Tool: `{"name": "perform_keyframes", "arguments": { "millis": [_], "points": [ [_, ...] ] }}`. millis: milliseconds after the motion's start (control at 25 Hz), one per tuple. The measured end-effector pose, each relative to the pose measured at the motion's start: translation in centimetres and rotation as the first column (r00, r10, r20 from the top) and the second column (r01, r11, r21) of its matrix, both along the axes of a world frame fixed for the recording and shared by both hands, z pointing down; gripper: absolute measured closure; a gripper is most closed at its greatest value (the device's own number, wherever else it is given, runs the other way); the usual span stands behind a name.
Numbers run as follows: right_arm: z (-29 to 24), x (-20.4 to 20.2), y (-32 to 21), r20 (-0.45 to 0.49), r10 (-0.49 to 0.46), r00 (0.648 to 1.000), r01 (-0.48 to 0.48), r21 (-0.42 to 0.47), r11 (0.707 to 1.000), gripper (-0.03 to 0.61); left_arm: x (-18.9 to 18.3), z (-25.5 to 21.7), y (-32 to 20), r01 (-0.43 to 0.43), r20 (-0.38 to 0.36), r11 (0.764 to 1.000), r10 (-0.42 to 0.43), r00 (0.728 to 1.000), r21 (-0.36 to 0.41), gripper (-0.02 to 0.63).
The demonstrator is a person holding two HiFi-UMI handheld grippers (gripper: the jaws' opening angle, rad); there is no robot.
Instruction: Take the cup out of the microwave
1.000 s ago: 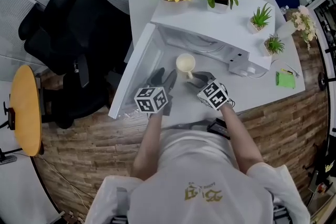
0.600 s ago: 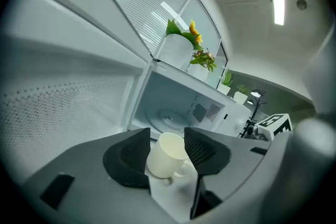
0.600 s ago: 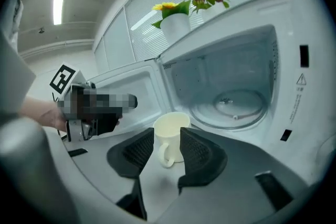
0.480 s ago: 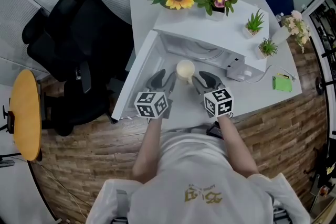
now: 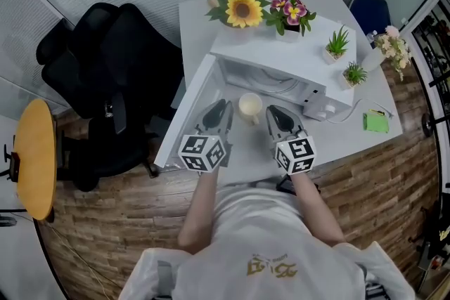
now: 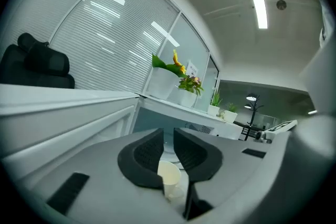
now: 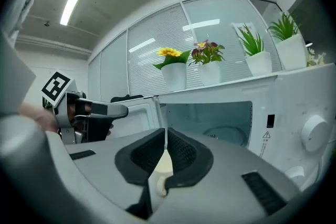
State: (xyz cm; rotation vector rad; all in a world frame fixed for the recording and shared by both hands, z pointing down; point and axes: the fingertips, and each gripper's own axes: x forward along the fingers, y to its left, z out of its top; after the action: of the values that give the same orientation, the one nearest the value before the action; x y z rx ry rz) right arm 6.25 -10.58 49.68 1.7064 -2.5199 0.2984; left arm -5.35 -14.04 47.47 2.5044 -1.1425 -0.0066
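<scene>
White table, front edge: cup seemingly already outside the open microwave — left gripper barely apart, right gripper together, both just closing on nothing — withdraw next.

A loose white T-shirt is worn, printed on the front with a small gold emblem. Short sleeves are seen, the forearms being left uncovered.
</scene>
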Motion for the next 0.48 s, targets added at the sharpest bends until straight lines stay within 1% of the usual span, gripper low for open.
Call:
{"name": "perform_keyframes", "arguments": {
  "millis": [40,120,280,480],
  "points": [
    [-0.26,-0.03,0.1,-0.004,0.0,1.0,0.0,0.011,1.0,0.561,-0.07,-0.19,0.09,0.004,0.007,1.0,-0.004,1.0,0.011,0.559],
    [-0.38,-0.21,0.21,-0.012,-0.007,1.0,0.008,0.012,1.0,0.566,-0.21,-0.24,0.2,0.012,0.019,1.0,-0.012,1.0,0.021,0.58],
    [-0.62,-0.51,0.34,-0.053,-0.011,0.999,0.012,0.028,1.0,0.568,-0.34,0.14,0.25,0.02,0.039,1.0,-0.021,0.999,0.016,0.6],
    [-0.71,-0.52,0.5,-0.053,-0.011,0.999,0.012,0.03,0.999,0.568,-0.38,0.72,0.37,0.027,0.065,1.0,-0.027,0.998,-0.001,0.6]
  ]
}}
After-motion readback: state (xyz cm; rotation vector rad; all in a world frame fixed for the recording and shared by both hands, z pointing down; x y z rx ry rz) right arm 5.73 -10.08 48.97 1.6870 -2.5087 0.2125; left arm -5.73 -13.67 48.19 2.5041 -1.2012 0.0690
